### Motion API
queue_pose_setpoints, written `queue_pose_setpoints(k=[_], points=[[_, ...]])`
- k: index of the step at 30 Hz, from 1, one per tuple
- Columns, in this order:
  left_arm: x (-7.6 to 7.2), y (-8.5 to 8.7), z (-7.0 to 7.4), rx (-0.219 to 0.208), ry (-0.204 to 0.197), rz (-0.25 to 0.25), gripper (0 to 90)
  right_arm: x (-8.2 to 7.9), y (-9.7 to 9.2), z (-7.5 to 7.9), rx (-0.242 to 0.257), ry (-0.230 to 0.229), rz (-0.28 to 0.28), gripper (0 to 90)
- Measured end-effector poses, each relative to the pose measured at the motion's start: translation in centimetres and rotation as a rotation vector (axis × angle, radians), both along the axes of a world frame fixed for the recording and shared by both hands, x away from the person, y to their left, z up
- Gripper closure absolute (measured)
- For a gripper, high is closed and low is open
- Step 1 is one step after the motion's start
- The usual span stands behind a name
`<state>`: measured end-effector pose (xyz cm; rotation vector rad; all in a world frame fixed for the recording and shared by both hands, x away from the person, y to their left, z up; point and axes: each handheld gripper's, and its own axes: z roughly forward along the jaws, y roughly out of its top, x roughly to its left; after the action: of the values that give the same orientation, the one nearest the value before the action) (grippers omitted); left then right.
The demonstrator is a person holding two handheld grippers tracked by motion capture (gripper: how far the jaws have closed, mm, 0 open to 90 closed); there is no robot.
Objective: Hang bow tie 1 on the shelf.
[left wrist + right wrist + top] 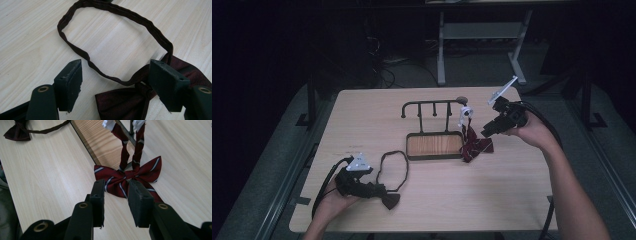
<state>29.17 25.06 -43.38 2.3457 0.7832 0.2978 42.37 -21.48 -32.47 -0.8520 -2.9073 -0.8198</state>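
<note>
Striped bow tie [127, 176] already hung on rack [432, 106], R gripper [116, 192] just behind it, jaws apart, nothing pinched. Dark bow tie [130, 100] flat on table [462, 195] w/ L gripper [116, 82] spread around its knot; hanging that one looks left to do.

Black grippers [377, 190] (brass-ringed screws); black cables

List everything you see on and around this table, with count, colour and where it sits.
Striped bow tie: one, red with white stripes, hanging from the rack's right end, bow resting on the table.
Plain bow tie: one, dark maroon, strap looped flat on the table, front left.
Rack: one, dark metal, with wooden tray, table centre.
Table: one, light wood.
Left gripper: one, black, jaws open either side of the plain bow.
Right gripper: one, black, jaws apart, just short of the striped bow.
</note>
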Motion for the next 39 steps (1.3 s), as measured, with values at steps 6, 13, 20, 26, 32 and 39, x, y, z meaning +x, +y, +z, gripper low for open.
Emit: queue_pose_setpoints(k=[6,13,20,26,32,39], points=[[0.2,-0.1,-0.1,0.004,0.003,-0.005,28.3,-0.5,-0.1,-0.6,0.005,0.006,0.002,63.4],[0.2,-0.2,-0.1,0.0,0.005,-0.008,28.4,-1.2,-0.4,-1.4,0.012,0.012,-0.002,60.6],[0.2,-0.2,-0.1,0.001,0.008,-0.011,28.9,-1.8,-0.6,-2.2,0.02,0.015,-0.003,58.3],[0.1,-0.2,-0.1,0.003,0.007,-0.012,29.3,-2.5,-0.6,-2.8,0.025,0.015,0.001,57.5],[0.1,-0.2,0.0,0.003,0.008,-0.01,29.4,-3.0,-0.9,-3.5,0.03,0.023,-0.003,56.5],[0.0,-0.2,0.0,0.003,0.009,-0.008,29.6,-3.5,-1.2,-4.3,0.034,0.029,-0.01,55.6]])
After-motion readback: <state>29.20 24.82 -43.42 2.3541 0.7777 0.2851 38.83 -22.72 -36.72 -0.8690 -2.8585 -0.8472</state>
